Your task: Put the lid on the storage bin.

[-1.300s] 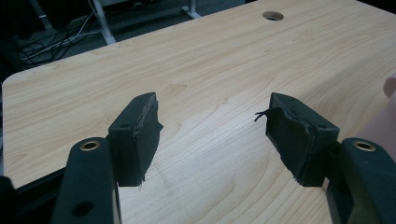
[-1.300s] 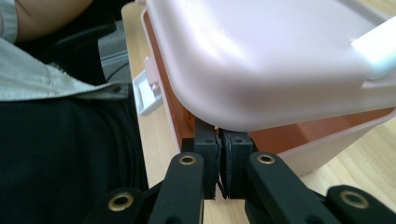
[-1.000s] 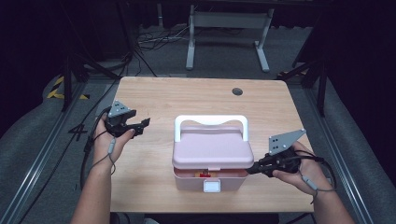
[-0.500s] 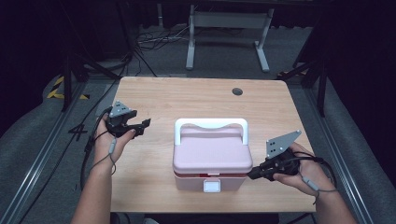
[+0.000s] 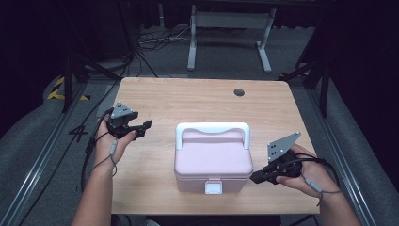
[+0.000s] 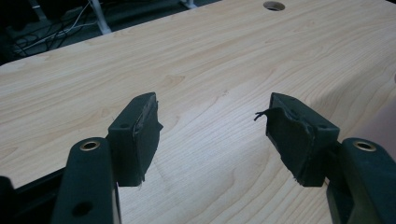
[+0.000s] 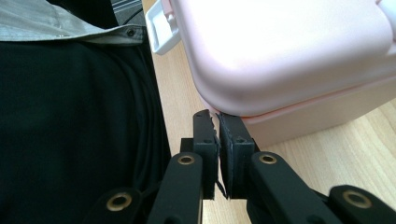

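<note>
Pink box (image 5: 214, 165) sits near the front-middle of the table (image 5: 188, 99), lid down, white handle (image 5: 212, 128) folded toward the far side, white latch (image 5: 213, 188) on the front face toward the person. Right gripper (image 5: 256, 177) is at the box's front right corner; in the right gripper view its jaws are pressed together with nothing between them, tips touching or just under the lid edge of the box (image 7: 289, 56) at that corner, latch (image 7: 161, 25) off to the side. Left gripper (image 5: 146, 125) hovers well apart on the left, jaws spread wide over bare wood (image 6: 196, 70), holding nothing. Step in hand looks like pressing or settling the lid at the corner, latch probably not yet dealt with. Next move likely calls for shifting the right gripper along the front to the latch, maybe the left one steadying the box.
</note>
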{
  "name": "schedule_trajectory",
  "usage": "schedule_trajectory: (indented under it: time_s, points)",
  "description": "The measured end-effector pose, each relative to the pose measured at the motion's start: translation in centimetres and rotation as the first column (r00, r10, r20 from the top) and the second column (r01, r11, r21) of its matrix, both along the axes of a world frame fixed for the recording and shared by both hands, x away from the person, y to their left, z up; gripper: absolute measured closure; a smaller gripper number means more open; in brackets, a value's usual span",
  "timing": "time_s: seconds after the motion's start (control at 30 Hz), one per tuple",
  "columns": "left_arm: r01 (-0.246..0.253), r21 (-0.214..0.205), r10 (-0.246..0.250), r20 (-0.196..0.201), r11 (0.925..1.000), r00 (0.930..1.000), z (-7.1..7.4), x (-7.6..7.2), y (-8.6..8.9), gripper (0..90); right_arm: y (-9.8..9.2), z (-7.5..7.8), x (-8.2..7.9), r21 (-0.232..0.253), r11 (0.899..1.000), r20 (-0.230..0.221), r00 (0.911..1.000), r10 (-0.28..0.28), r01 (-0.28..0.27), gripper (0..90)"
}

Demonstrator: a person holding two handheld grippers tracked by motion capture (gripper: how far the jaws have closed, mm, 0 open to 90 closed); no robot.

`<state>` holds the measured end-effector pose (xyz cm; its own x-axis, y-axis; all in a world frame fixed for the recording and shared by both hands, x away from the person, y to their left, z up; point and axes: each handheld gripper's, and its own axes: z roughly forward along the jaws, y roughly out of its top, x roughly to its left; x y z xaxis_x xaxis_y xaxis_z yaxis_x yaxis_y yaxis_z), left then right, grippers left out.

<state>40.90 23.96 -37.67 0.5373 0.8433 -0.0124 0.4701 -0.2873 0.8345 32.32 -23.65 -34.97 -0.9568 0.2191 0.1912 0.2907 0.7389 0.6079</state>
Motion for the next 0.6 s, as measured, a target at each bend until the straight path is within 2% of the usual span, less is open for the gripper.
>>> schedule_trajectory:
  time_s: [0.13,0.27,0.43,0.53,0.6]
  points:
    - [0.001,-0.002,-0.001,-0.001,1.0000,1.0000,0.0,0.0,0.0,35.1,-0.1,0.0,0.0,-0.017,1.000,-0.010,1.0000,0.002,-0.002,86.2]
    - [0.000,0.000,0.000,-0.002,1.0000,1.0000,0.0,-0.1,0.1,35.1,-0.5,0.2,-0.1,0.005,1.000,-0.014,0.9999,0.004,-0.003,84.3]
    - [-0.004,0.006,0.004,-0.003,1.0000,1.0000,0.0,-0.6,0.2,35.1,-1.3,1.2,0.0,0.058,0.998,0.007,0.9999,-0.008,0.008,81.5]
    - [-0.013,0.010,0.013,-0.001,0.9999,0.9999,0.1,-1.2,0.5,35.1,-1.7,2.0,0.3,0.106,0.994,0.029,0.9993,-0.022,0.018,74.9]
    - [-0.022,0.015,0.022,-0.002,0.9996,0.9998,0.1,-1.7,0.7,35.0,-2.0,2.5,0.7,0.149,0.988,0.042,0.9974,-0.058,0.051,68.4]
